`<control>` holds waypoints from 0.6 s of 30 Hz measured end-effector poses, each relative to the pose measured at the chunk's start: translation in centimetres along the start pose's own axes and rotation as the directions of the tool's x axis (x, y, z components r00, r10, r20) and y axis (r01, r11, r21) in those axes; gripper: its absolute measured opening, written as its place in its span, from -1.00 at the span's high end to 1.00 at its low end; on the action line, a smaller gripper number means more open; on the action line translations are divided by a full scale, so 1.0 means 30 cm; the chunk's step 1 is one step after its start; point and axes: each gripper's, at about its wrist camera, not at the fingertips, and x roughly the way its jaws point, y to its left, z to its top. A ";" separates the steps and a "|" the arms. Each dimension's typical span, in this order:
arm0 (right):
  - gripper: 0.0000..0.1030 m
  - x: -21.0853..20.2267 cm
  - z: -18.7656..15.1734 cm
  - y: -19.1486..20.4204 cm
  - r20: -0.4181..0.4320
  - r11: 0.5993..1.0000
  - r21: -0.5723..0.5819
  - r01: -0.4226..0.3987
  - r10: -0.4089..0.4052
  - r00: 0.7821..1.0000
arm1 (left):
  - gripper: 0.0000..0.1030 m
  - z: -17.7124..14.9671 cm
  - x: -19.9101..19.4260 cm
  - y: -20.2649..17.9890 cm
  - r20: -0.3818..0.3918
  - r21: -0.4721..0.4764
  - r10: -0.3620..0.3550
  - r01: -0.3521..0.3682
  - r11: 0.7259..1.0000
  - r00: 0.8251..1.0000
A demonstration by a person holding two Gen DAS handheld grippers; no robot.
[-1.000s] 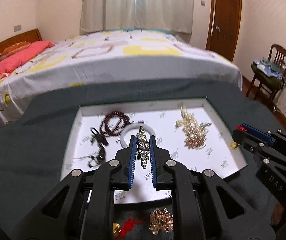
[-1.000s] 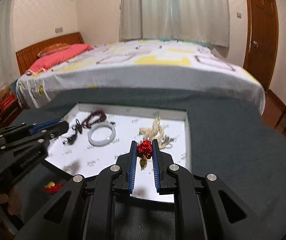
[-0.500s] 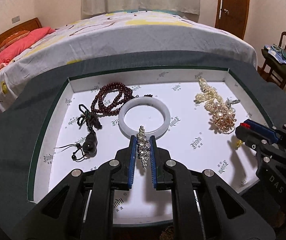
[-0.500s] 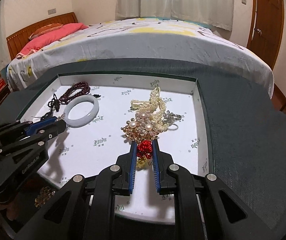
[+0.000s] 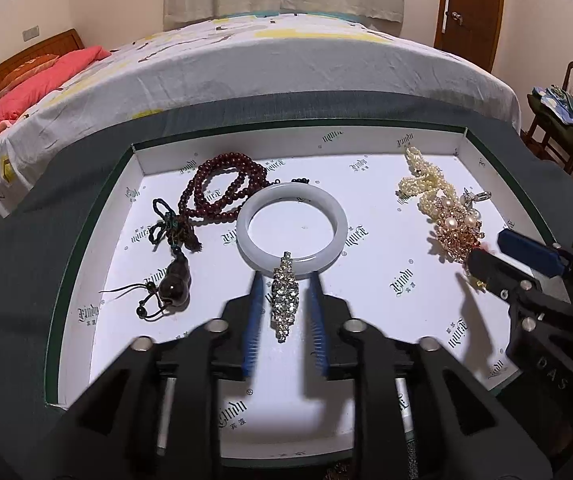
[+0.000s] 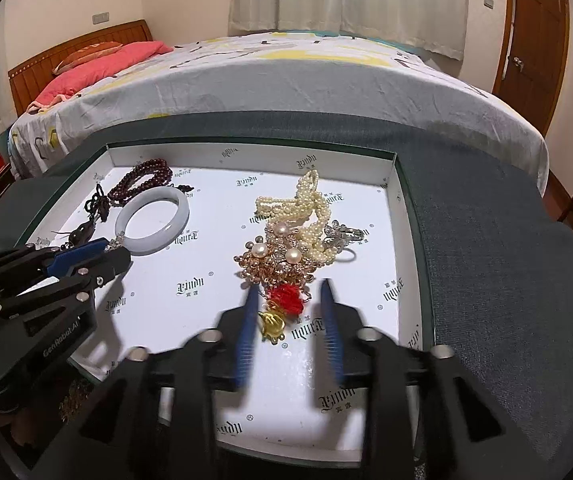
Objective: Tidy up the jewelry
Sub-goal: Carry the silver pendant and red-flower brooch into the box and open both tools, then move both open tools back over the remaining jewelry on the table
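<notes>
Rhinestone brooch (image 5: 284, 298) lies in the white tray (image 5: 98, 240) between the left gripper (image 5: 285, 312)'s opening jaws, untouched. Right gripper (image 6: 289, 316)'s jaws are opening around a red-tasselled charm (image 6: 284, 304) near the tray's right wall.

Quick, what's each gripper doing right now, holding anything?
Left gripper: fingers opening, rhinestone piece lies loose between them in the tray.
Right gripper: fingers opening, red tassel charm released between them.

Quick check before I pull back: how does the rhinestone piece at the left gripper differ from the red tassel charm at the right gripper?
The rhinestone piece is a long, silvery, sparkling strip; the red tassel charm is a short red tuft with a gold ornament. The rhinestone piece has its far tip on the white bangle; the tassel charm lies against the gold pearl cluster. Both lie in the tray between opening jaws, with the pads clear of them.
</notes>
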 end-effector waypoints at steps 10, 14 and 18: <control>0.05 -0.018 -0.001 0.001 0.021 1.000 0.001 0.013 -0.013 1.000 | -0.08 -0.001 -0.022 -0.006 0.022 0.007 0.018 -0.018 1.000 1.000; -0.04 -0.031 0.002 0.002 0.032 1.000 0.003 0.020 -0.020 0.999 | -0.23 0.002 -0.047 -0.013 0.037 0.012 0.027 -0.027 1.000 0.999; -0.14 -0.055 0.003 0.004 0.047 1.000 0.003 0.027 -0.027 0.999 | -0.36 0.009 -0.080 -0.020 0.060 0.018 0.037 -0.038 0.999 0.998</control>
